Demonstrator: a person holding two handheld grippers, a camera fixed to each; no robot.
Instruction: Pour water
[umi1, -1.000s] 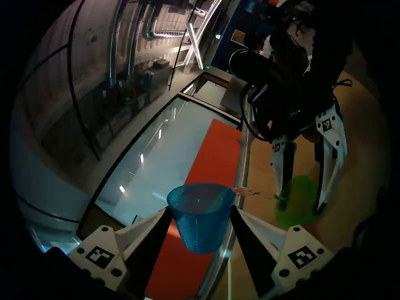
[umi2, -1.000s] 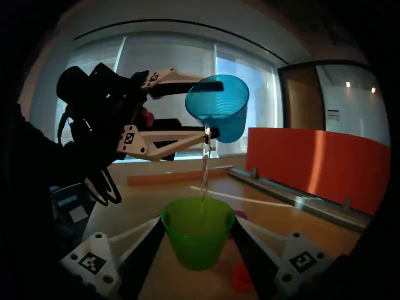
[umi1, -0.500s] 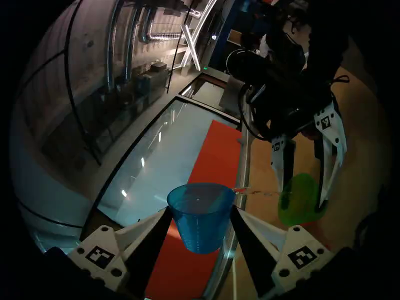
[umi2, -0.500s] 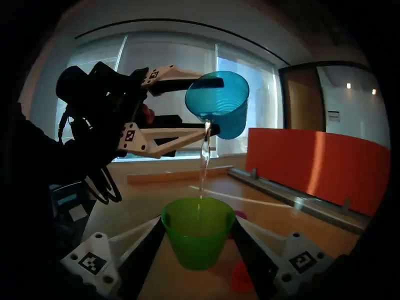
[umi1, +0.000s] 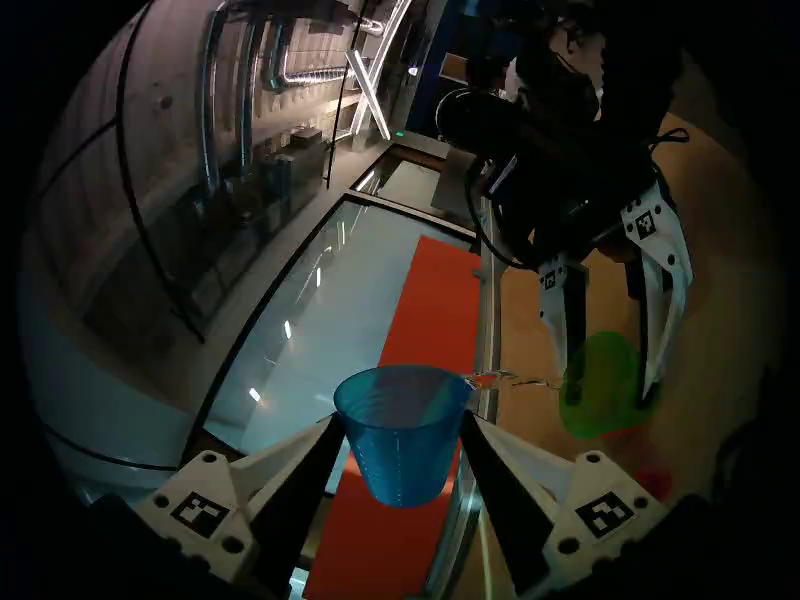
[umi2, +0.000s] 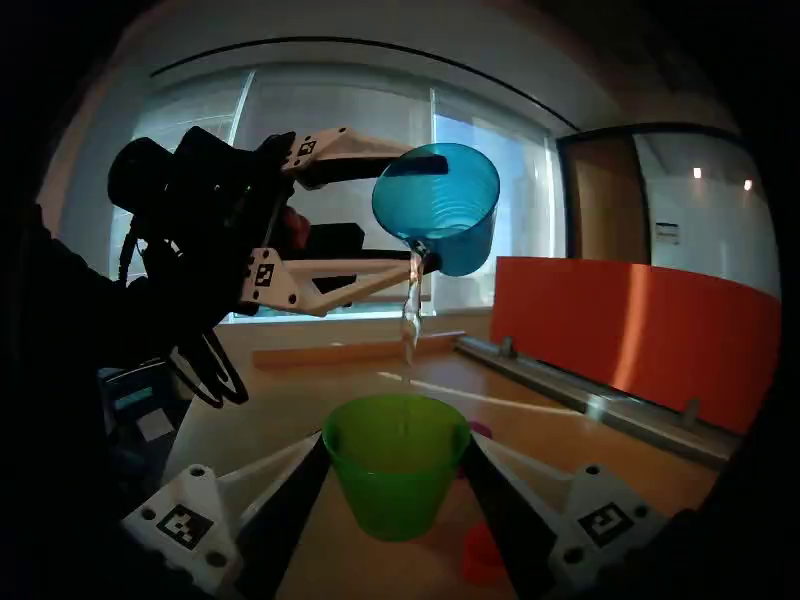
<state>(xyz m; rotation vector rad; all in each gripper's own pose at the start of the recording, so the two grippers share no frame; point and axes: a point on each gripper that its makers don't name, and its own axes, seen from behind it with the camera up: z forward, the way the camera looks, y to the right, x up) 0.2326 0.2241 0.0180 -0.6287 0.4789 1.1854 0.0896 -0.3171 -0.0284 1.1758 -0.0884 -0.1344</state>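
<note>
Tabletop (umi2: 300, 400); water (umi2: 410, 310) from blue cup (umi2: 440, 205) into green cup (umi2: 395, 470)

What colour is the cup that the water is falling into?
Green, slightly see-through. The green cup shows best in the right gripper view, below the tilted blue cup.

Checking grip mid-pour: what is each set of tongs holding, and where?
The left tongs clamp the blue cup by opposite sides of its wall, just below the rim; the right tongs clamp the green cup likewise.
</note>
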